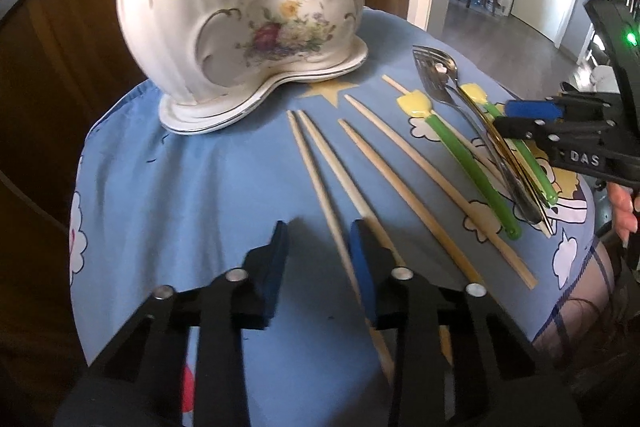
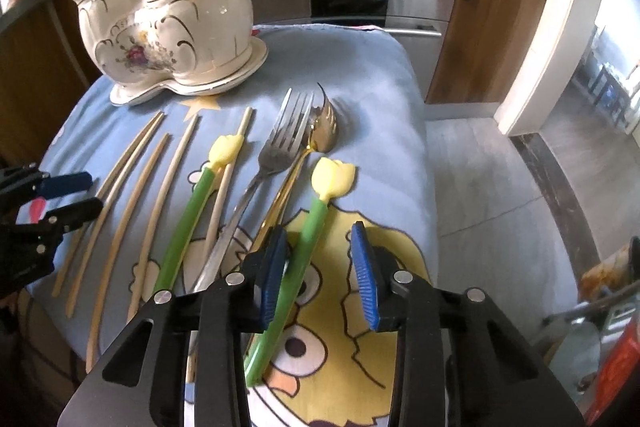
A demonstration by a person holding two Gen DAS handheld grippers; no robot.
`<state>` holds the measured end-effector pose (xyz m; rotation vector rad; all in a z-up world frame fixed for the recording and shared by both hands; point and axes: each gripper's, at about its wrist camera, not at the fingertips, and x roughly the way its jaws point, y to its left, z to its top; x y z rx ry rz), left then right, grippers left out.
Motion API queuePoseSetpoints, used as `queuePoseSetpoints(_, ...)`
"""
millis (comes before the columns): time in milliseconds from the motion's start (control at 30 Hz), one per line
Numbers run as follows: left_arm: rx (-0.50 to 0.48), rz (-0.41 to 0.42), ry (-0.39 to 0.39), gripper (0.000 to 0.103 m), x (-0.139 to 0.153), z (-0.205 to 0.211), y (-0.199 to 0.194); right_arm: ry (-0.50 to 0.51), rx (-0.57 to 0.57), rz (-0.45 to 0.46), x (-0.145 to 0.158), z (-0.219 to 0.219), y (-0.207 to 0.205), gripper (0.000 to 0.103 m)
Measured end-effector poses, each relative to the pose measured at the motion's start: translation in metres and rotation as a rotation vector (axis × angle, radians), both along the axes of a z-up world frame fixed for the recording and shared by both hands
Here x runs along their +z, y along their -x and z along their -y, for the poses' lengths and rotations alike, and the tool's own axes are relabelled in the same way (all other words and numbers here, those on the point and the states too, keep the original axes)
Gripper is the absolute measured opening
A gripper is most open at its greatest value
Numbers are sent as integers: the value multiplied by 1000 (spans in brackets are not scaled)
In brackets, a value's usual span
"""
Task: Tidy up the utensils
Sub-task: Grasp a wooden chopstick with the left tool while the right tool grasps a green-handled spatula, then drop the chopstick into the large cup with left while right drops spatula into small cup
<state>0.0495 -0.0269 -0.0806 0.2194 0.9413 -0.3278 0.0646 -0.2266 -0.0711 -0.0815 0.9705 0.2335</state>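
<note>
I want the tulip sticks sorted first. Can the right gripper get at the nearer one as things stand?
Probably yes. The right gripper is open, with the tulip stick already lying between its pads; the gold spoon lies close beside it.

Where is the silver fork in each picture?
Left wrist view: the silver fork lies at right of centre, tines toward the ceramic utensil holder.
Right wrist view: the fork lies mid-frame, between two tulip-topped green sticks.
Shared landmark: the flowered ceramic utensil holder, upper left in both.
</note>
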Motion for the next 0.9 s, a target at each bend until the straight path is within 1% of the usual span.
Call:
queuePoseSetpoints(33,-6,-6,-3,23,0,2,1,-3,-1,-1,0,0,-2,28)
queuePoseSetpoints(67,-14,-9,-10,17,0,4,2,-6,4,-3,1,0,-4,19)
queuePoseSetpoints(100,-23,-10,-19,14,1,4,4,-4,13,-3,1,-1,-4,16)
queuePoseSetpoints(133,-32,-12,-29,13,1,4,5,-3,19,-1,0,1,-4,15)
queuePoseSetpoints(200,-34,-23,-30,8,0,2,2,-11,29,-3,1,3,-3,12)
queuePoseSetpoints(233,-32,-25,-28,8,0,0,1,-17,27,-4,1,5,-3,10)
queuePoseSetpoints(300,-28,-25,-31,6,0,-2,-2,-26,20,2,2,8,-2,10)
queuePoseSetpoints(433,-36,-20,-37,5,3,-3,-1,-45,12,27,8,12,3,10)
queuePoseSetpoints(567,-40,5,-23,5,17,-12,8,-75,13,69,19,15,16,10)
queuePoseSetpoints(700,-49,80,6,5,41,-23,22,-119,37,159,37,14,26,10)
queuePoseSetpoints(800,-56,180,45,5,64,-29,29,-148,58,234,55,7,31,10)
queuePoseSetpoints(900,-31,288,114,5,93,-40,30,-178,85,319,78,-4,29,10)
